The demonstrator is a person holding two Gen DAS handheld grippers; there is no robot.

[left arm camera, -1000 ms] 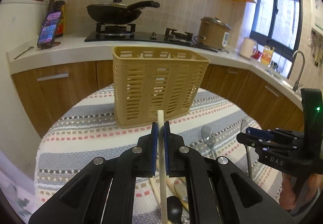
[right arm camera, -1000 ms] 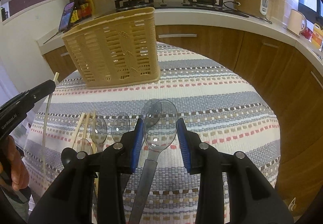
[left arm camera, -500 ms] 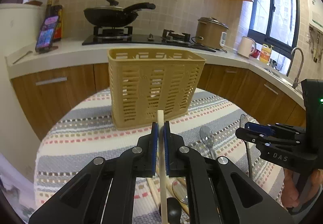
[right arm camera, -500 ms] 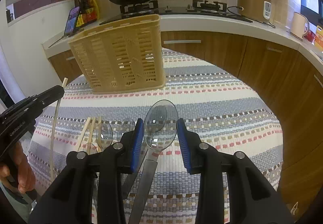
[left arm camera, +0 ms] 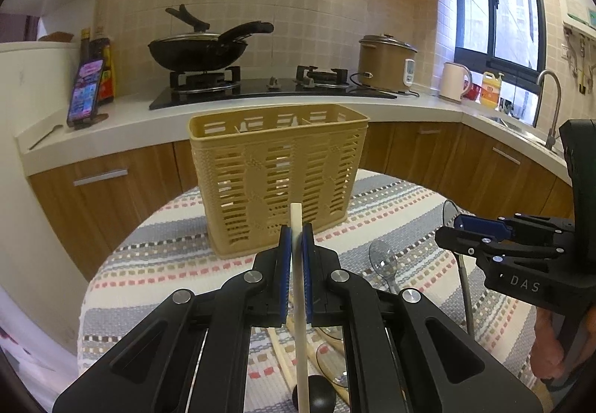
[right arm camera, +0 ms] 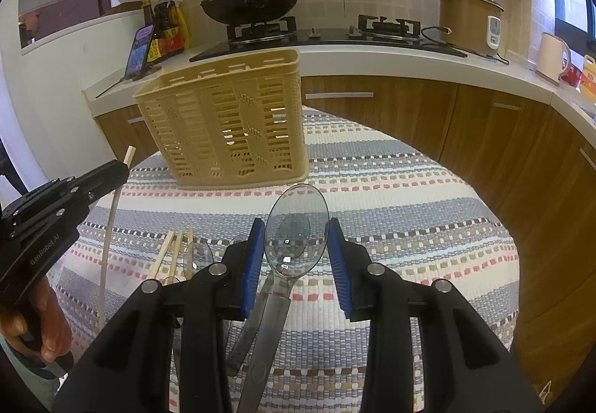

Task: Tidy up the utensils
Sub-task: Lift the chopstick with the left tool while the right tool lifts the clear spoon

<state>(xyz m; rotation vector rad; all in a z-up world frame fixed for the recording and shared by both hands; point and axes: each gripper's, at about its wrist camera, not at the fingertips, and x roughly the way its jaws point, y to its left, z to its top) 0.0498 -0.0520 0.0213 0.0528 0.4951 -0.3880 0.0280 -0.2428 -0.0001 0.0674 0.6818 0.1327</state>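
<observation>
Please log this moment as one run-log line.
left gripper: shut on chopstick | right gripper: shut on spoon | basket: upright on table

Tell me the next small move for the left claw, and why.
Probably lift the left claw up and forward toward the open top of the tan slotted plastic basket. It is shut on the pale wooden chopstick, whose tip sits below the basket's rim, short of its front wall.

Striped table (right arm camera: 409, 189) carries basket (right arm camera: 227, 122), spoons (left arm camera: 381, 258), chopsticks (right arm camera: 167, 251).
</observation>
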